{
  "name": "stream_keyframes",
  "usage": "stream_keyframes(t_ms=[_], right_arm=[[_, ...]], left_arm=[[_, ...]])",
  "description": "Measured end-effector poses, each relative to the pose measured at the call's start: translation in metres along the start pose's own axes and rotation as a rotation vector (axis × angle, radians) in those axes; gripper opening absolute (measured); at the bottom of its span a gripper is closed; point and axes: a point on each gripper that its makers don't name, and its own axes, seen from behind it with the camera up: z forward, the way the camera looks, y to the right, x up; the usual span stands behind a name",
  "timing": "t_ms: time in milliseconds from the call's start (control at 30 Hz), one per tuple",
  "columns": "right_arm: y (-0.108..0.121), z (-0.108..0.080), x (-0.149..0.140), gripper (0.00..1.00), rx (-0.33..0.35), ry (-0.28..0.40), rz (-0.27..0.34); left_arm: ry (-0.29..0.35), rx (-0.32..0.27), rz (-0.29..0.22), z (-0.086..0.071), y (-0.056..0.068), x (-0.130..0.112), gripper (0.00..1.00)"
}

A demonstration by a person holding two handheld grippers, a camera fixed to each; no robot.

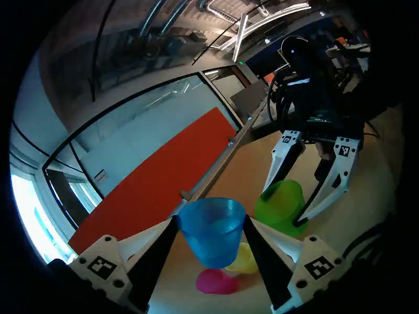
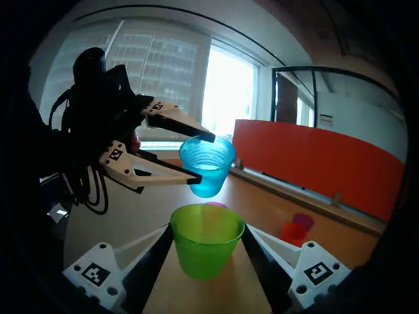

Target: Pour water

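- The left gripper (image 1: pixel 209 222) is holding a translucent blue cup (image 1: pixel 212 238). Its two fingers are closed part-way and pressing on opposite sides of the cup just under the rim.
- The right gripper (image 2: pixel 207 227) is gripping a translucent green cup (image 2: pixel 207 246) the same way, with a finger tight against each side.
- In the right gripper view, the left gripper is reaching in from the left, carried by a dark-sleeved arm. It is holding the blue cup up off the table, higher than the green cup and just behind it.
- A paler band is showing low inside the blue cup. I cannot tell whether it is water.
- In the left gripper view, the right gripper is coming in from the upper right. The green cup is leaning between its white fingers, just beside the blue cup.
- The left gripper view is also taking in a yellow cup (image 1: pixel 246 260) and a pink cup (image 1: pixel 216 281). Both are sitting close together on the table below the blue cup.
- The right gripper view is taking in an orange cup (image 2: pixel 290 233) and a purple cup (image 2: pixel 303 220), touching each other near the table's far edge.
- A light wooden table (image 2: pixel 335 246) is lying under everything, with an orange partition (image 2: pixel 324 162) running along its far side.
- A bright window (image 2: pixel 228 94) is glowing beyond the blue cup. A glass wall (image 1: pixel 157 125) and ceiling pipes (image 1: pixel 167 13) are showing in the left gripper view.
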Motion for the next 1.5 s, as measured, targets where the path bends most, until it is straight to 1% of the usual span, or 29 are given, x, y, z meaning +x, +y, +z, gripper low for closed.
stream_keyframes(t_ms=[267, 667, 867, 1067, 1500], right_arm=[[-0.001, 0.0, 0.0, 0.93, 0.005, 0.001, 0.0], [0.0, 0.0, 0.001, 0.94, 0.003, 0.003, 0.004], [0.0, 0.0, 0.002, 0.94, 0.002, 0.006, 0.003], [0.001, 0.0, 0.003, 0.94, 0.001, 0.005, 0.001], [0.002, 0.0, 0.002, 0.94, 0.0, 0.005, 0.004]], left_arm=[[0.003, -0.001, 0.069, 0.002, 0.004, 0.004, 0.89], [0.02, -0.003, 0.148, 0.006, 0.008, 0.008, 0.89], [0.017, 0.0, 0.178, 0.008, 0.009, 0.008, 0.89], [0.018, 0.003, 0.202, 0.008, 0.007, 0.009, 0.89], [0.018, 0.004, 0.285, 0.011, 0.01, 0.012, 0.89]])
